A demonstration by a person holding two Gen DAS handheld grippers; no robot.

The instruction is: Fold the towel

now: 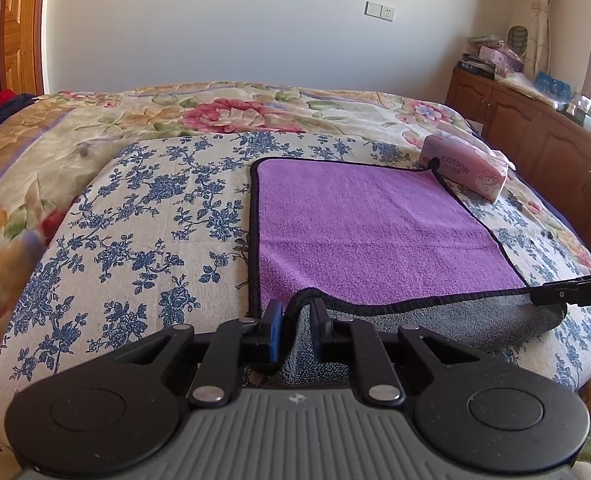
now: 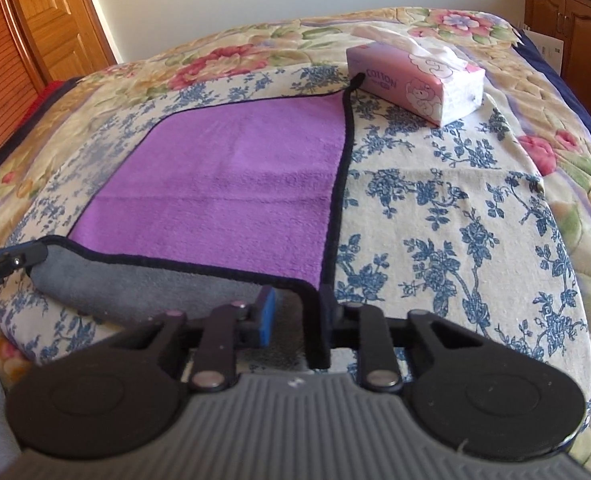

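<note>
A purple towel (image 1: 375,232) with a black hem and a grey underside lies flat on a blue-flowered cloth (image 1: 155,220) on the bed. Its near edge is lifted and curled, so the grey side shows. My left gripper (image 1: 295,320) is shut on the towel's near left corner, which bunches up between the blue pads. In the right wrist view, my right gripper (image 2: 297,312) is shut on the near right corner of the towel (image 2: 223,184), with the black hem hanging by its right finger. Each view shows the other gripper at the opposite corner: the right gripper (image 1: 535,294), the left gripper (image 2: 35,258).
A pink tissue box (image 2: 415,80) sits at the towel's far right corner, touching its hanging loop. A flowered quilt (image 1: 223,112) covers the bed beyond. A wooden cabinet (image 1: 535,128) stands to the right, and a wooden door (image 2: 35,20) at the far left.
</note>
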